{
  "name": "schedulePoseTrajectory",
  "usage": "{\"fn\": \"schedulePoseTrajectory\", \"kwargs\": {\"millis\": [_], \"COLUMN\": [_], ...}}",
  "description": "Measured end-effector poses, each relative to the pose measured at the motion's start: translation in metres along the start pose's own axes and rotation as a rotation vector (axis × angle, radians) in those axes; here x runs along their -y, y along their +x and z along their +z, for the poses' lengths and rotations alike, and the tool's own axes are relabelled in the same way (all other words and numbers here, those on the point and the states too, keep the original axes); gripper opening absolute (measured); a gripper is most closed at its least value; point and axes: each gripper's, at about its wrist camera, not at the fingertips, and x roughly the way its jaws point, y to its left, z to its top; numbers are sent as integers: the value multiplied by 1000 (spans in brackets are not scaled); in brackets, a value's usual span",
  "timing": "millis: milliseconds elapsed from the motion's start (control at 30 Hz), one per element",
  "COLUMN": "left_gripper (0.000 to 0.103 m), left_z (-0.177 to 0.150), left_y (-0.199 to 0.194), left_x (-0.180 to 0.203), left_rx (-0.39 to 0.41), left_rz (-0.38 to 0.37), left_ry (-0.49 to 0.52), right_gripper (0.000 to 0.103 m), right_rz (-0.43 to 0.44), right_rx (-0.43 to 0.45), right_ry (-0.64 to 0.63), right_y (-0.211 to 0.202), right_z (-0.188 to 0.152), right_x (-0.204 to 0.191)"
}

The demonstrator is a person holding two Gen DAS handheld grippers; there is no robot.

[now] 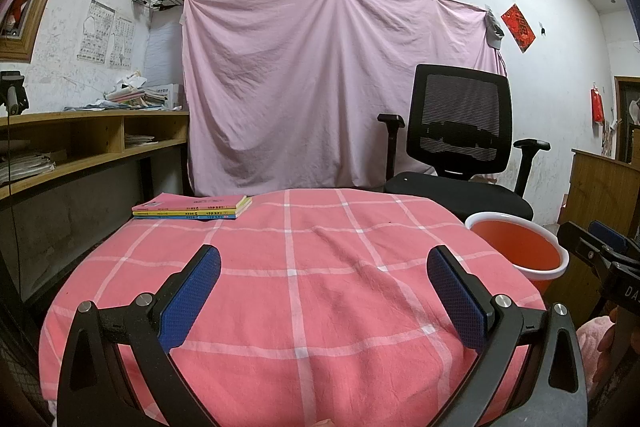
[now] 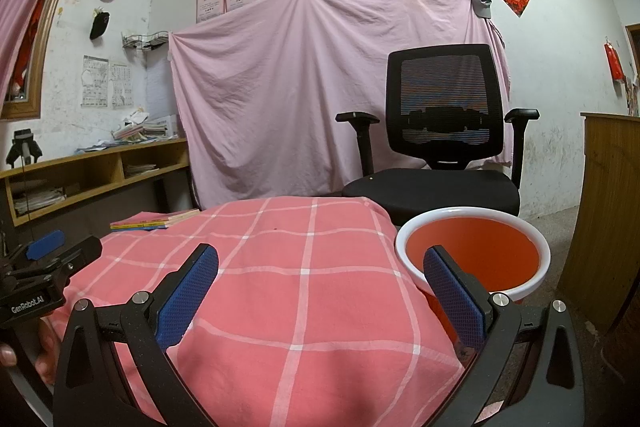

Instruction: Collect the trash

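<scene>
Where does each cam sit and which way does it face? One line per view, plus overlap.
Left wrist: on the left gripper, jaws open, facing forward over the pink checked cloth toward the pink sheet; the right gripper shows at the right edge.
Right wrist: on the right gripper, jaws open, same heading but further right, one pad over the orange bin; the left gripper and a hand show at left.
Shared: cloth, bin, books, office chair, sheet.

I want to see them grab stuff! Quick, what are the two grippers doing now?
Left gripper: open, holding nothing, over the cloth.
Right gripper: open, holding nothing, next to the bucket.
</scene>
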Motion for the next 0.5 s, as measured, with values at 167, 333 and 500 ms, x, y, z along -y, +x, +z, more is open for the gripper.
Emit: {"fn": "schedulePoseTrajectory", "kwargs": {"millis": [167, 333, 500], "left_gripper": [101, 101, 101], "left_z": [0, 0, -2], "left_y": [0, 0, 1], "left_x": [0, -1, -5], "left_rx": [-1, -7, -18], "left_rz": [-2, -6, -9], "left_ry": [0, -3, -13], "right_gripper": [103, 103, 103], "right_rz": [0, 1, 0], "right_rx": [0, -1, -1], "right_ry": [0, 0, 0], "right_y": [0, -1, -1], "right_z": [0, -1, 0], "right_x": [-1, -2, -2]}}
